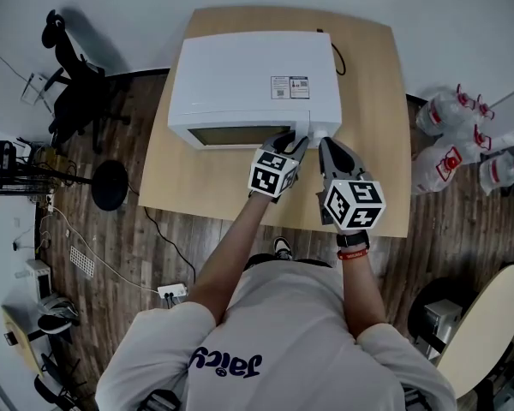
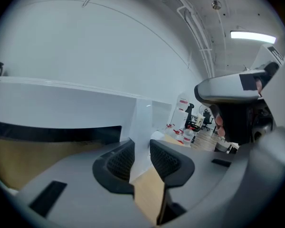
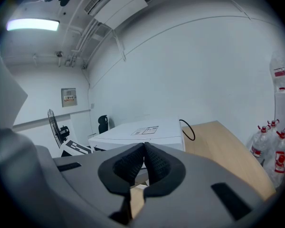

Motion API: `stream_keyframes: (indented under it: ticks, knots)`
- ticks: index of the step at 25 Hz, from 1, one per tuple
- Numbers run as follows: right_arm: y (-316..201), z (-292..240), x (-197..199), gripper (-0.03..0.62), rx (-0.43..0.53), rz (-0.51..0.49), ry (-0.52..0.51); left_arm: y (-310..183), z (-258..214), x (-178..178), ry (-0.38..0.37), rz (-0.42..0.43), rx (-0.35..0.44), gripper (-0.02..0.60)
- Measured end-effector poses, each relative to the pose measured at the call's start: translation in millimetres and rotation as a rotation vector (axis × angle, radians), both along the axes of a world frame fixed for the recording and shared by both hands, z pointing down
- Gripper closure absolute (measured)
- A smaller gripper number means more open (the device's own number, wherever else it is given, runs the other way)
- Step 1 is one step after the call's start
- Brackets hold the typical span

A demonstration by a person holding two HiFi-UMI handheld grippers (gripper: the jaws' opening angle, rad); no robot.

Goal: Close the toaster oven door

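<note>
A white, smooth-sided boxy toaster oven (image 1: 240, 84) sits toward the back of a pale wooden desk (image 1: 377, 144), and its door (image 1: 240, 135), a dark glass pane in a white frame, faces the person. From above the door looks upright against the front, though I cannot tell whether it is fully latched.

The left hand-held gripper (image 1: 293, 140) is at the oven's front right corner. Its black, ribbed pads (image 2: 118, 163) are spread a little, and only the oven's white edge and bare desk show through the gap, with nothing pinched. The right hand-held gripper (image 1: 327, 144) is just beside it, off the same corner, with its textured pads (image 3: 156, 163) pressed together at the tips and empty.

A thin black cable (image 1: 337, 58) loops on the desk behind the oven. Clear plastic bottles with red caps (image 1: 450, 114) stand on the floor to the right.
</note>
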State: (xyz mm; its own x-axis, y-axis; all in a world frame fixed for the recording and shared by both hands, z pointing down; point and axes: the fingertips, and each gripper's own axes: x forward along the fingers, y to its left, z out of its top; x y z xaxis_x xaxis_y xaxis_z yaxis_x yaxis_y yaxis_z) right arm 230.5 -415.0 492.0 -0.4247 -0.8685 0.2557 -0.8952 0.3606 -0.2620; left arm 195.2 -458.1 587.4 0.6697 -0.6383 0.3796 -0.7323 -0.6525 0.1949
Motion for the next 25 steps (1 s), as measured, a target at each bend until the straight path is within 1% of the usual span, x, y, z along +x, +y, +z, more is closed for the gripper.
stream_keyframes:
  ticks: [2,6,12,16,25]
  knots:
    - [0.4,0.5,-2.9,0.579,-0.003,-0.001,0.000,-0.5,0.3,-1.4,0.004,0.004,-0.004,0.462]
    - [4.3,3.0,-12.2,0.579,-0.013,-0.008,-0.002,2.9,-2.4,-14.1,0.011,-0.035,0.000,0.454]
    - [22.4,0.9,-25.3,0.579,-0.017,0.003,-0.007,31.7,-22.8,-44.0,0.025,-0.071,0.035,0.454]
    - [46.3,-2.2,-38.6,0.579,-0.018,0.014,-0.009,62.4,-47.5,-77.2,0.047,-0.111,0.077,0.457]
    - [117.2,-27.9,-80.1,0.579,0.017,0.015,0.010,142.0,-95.7,-167.7,0.076,-0.222,0.155,0.485]
